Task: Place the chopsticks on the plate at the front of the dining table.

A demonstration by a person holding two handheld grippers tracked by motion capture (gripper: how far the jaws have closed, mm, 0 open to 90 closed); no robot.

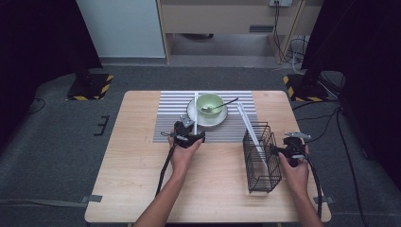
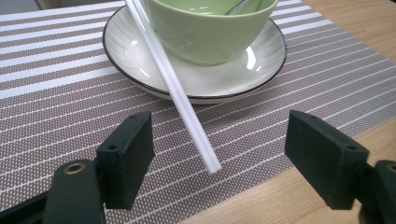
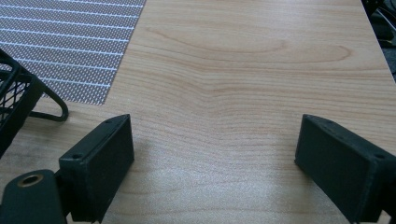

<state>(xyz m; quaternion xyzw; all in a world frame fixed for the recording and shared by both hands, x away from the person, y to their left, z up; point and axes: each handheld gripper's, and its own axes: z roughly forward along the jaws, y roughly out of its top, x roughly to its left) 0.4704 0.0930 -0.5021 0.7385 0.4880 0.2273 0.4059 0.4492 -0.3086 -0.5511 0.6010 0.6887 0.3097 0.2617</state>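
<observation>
L gripper [image 2: 217, 154] sits at the near edge of the striped mat [image 2: 56, 107], jaws spread wide, nothing held. The white stick [image 2: 175, 93] is the thing to grab: its free end hangs between the two jaws, just off the mat, not touching either pad. Long axis runs away from the gripper, slanting up and over the plate [image 2: 261, 70] rim, passing beside the green bowl [image 2: 210, 32]. So the stick lies straight ahead, roughly in line w/ the jaws' reach; closing calls for a short push fwd so the pads meet the shaft, not the tip.

R gripper [image 3: 215, 154] is well apart, over bare table [image 3: 243, 70] just beside the black wire basket [image 3: 14, 102], jaws also wide, empty. L hand [image 1: 185, 153] is clearly the nearer one.

Farther off in high view: a spoon [image 1: 220, 106] rests in the bowl, and a second white stick [image 1: 249, 127] leans in the basket.
</observation>
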